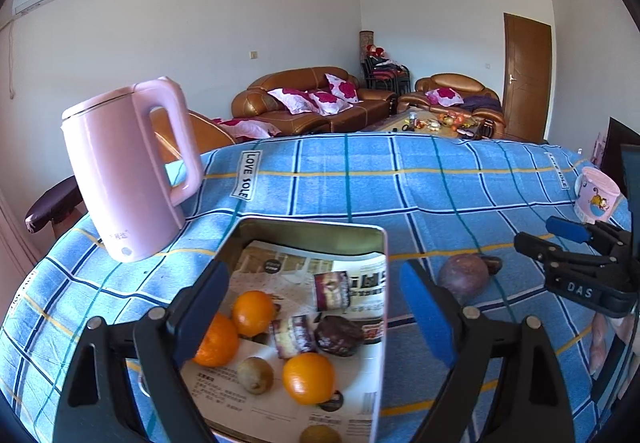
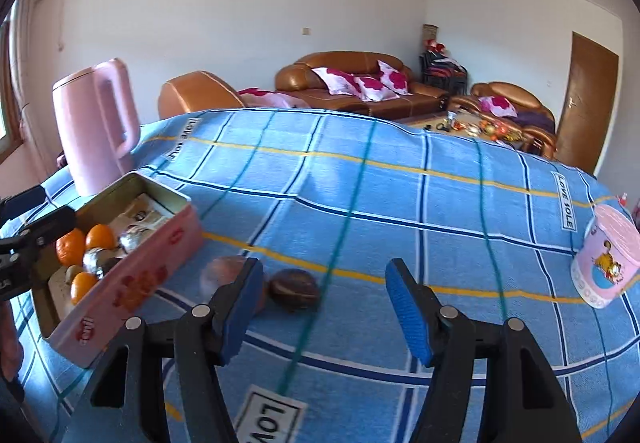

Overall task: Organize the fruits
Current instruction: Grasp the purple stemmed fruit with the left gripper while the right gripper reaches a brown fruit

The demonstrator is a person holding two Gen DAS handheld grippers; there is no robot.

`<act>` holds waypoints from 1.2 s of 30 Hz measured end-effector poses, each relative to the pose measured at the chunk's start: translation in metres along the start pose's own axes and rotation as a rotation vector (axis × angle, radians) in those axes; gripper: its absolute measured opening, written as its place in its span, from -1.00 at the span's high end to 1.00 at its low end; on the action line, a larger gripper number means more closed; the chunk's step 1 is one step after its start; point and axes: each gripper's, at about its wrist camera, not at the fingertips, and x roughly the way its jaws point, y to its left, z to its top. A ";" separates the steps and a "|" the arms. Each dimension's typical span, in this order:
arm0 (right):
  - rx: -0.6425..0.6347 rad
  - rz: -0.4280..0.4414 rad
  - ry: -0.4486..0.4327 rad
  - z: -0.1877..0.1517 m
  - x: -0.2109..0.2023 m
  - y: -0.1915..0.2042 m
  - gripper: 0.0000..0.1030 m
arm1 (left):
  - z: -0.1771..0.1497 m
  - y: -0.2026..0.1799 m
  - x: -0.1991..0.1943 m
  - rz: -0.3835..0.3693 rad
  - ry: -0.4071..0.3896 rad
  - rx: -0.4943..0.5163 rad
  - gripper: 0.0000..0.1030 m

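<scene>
Blue-checked bench: both jaws gape empty; right gripper (image 2: 324,317) should straddle the dark fruit (image 2: 294,289), squeeze softly, tin (image 2: 132,283) next.

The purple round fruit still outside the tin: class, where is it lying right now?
In the left wrist view, the purple round fruit lies on the blue checked cloth just right of the pink tin, beside a smaller dark brown fruit.
</scene>
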 end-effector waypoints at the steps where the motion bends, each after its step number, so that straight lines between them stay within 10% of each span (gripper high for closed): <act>1: 0.010 -0.005 0.004 -0.001 0.002 -0.005 -0.27 | 0.001 -0.008 0.000 -0.015 0.004 0.009 -0.74; 20: 0.225 0.015 -0.074 -0.005 0.000 -0.051 -0.30 | -0.002 -0.097 0.083 -0.223 0.246 0.069 -0.51; 26: 0.188 0.024 -0.067 -0.003 0.001 -0.044 -0.32 | 0.000 -0.099 0.084 -0.276 0.208 0.120 0.01; 36: 0.069 0.059 0.013 -0.001 0.016 -0.020 -0.33 | 0.002 -0.077 0.086 -0.254 0.201 0.086 0.02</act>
